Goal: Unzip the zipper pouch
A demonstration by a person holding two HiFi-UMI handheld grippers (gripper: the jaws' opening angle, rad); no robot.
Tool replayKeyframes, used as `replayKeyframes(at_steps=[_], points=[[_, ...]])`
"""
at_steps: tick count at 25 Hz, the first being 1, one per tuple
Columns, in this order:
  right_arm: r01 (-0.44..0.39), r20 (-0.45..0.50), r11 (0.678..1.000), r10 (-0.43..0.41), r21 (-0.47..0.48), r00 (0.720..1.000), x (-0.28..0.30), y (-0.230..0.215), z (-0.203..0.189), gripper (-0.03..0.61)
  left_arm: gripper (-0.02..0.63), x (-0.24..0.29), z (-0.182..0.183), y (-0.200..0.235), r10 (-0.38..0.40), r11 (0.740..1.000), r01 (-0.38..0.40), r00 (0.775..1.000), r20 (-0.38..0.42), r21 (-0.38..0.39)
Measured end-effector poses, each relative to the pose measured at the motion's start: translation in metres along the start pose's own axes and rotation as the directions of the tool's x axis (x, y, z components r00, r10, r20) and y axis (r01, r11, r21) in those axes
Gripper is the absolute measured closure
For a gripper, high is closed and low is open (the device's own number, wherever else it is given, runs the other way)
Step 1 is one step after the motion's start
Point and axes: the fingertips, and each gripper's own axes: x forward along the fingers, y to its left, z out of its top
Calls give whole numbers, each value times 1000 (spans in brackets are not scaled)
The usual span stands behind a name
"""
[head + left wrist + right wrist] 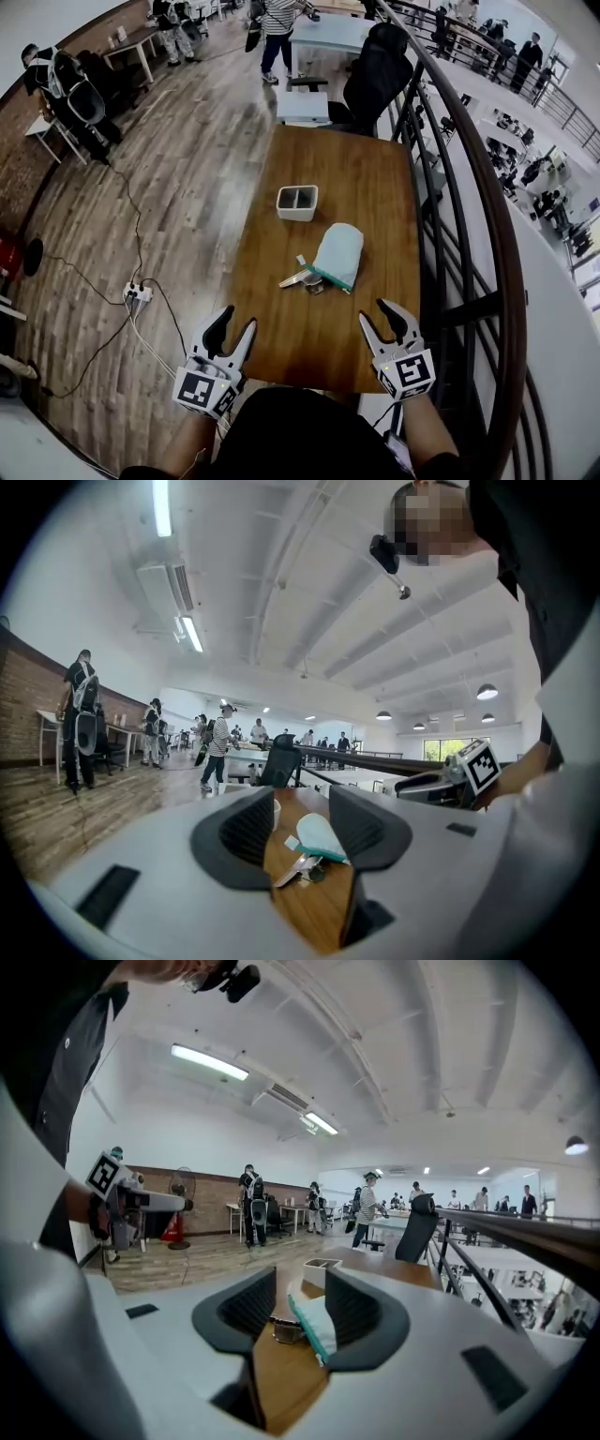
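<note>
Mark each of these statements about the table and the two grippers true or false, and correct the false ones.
1. The zipper pouch lies on the wooden table, apart from both grippers. True.
2. The left gripper is shut on the pouch. False: its jaws stand apart with nothing between them, at the table's near edge.
3. The white box has two compartments and sits farther from the person than the pouch. True.
4. The right gripper holds the small metal items. False: it is open and empty, and those items lie on the table at the pouch's left.
</note>
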Motion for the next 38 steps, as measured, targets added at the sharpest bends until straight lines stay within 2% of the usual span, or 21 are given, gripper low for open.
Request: replayKeyframes(at_steps=[2,6,10,14,16,19,24,31,33,34,38], points=[[-17,-40,999,15,-36,999,20,4,-10,418,423,2,1,11,4,1000,-5,1000,-8,-10],[-44,-128,998,39,-34,991,56,4,-32,418,423,4,1,32,13,1000,-13,1000,-16,-15],[-59,-216,995,41,-78,976,87,-1,-58,417,423,8,0,52,17,1000,-17,1000,-24,-15],[-116,-361,979,48,-169,931,116,0,-101,417,425,-1,-15,76,42,999,-44,996,-83,-23],[-133,-437,967,25,-218,899,128,-2,-127,417,425,-8,-25,87,59,997,-64,991,-121,-41],[-139,-502,954,-14,-267,865,145,-11,-151,417,425,-14,-36,104,81,994,-90,986,-144,-58],[-149,-547,943,-41,-299,836,166,-14,-170,391,425,-21,-50,120,108,989,-122,981,-161,-79],[-131,-579,922,-113,-363,807,174,-14,-184,407,425,-26,-57,127,114,987,-132,977,-180,-91],[-108,-577,920,-141,-376,805,176,-17,-185,445,425,-28,-57,127,114,987,-132,976,-185,-88],[-97,-575,919,-154,-382,803,176,-18,-185,490,426,-29,-58,127,115,987,-133,976,-187,-87],[-51,-553,929,-172,-365,815,178,-23,-176,549,428,-33,-58,127,120,987,-137,974,-191,-80]])
